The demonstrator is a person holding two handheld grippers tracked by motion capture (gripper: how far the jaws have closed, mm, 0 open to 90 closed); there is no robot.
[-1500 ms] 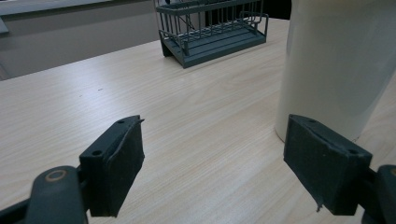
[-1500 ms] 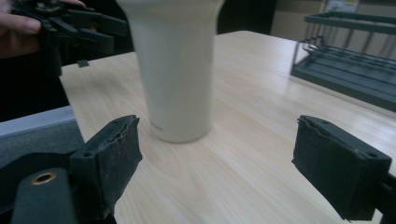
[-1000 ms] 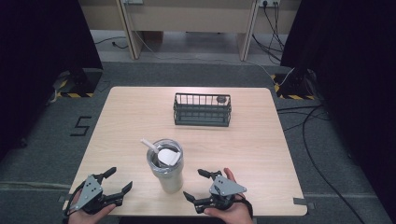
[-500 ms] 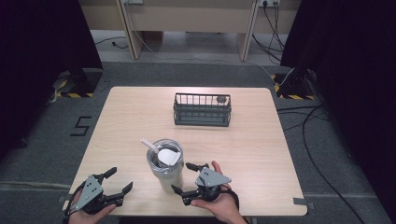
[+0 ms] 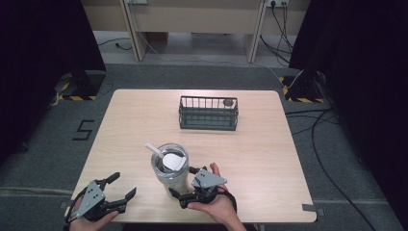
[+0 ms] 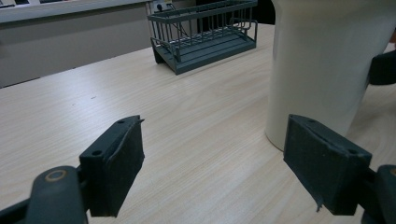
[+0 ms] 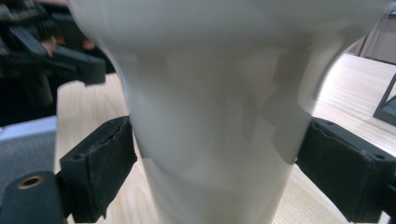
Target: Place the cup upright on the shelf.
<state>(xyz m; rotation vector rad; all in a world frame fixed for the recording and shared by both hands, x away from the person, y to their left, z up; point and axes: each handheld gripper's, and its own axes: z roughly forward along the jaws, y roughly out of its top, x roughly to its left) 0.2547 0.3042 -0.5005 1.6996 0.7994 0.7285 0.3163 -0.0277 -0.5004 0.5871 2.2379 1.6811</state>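
A cream metal tumbler [image 5: 169, 168] stands near the table's front edge, with a white straw [image 5: 153, 148] and a white piece [image 5: 172, 160] in its mouth. My right gripper [image 5: 182, 183] is open, lying low, one jaw on each side of the tumbler's narrow base. In the right gripper view the tumbler [image 7: 215, 116] stands between the pads [image 7: 100, 158], which sit very close to its wall. My left gripper [image 5: 124, 184] rests open at the front left with nothing between its jaws. The left gripper view has the tumbler [image 6: 327, 70] to its right.
A dark wire basket [image 5: 208, 113] stands at the back middle of the wooden table [image 5: 144, 120], with a small grey round thing [image 5: 227, 102] at its right end. Black curtains flank the table and cables run over the floor on the right.
My right gripper has slid left along the front edge until its open jaws straddle the tumbler's base. The left gripper and the tumbler have stayed put.
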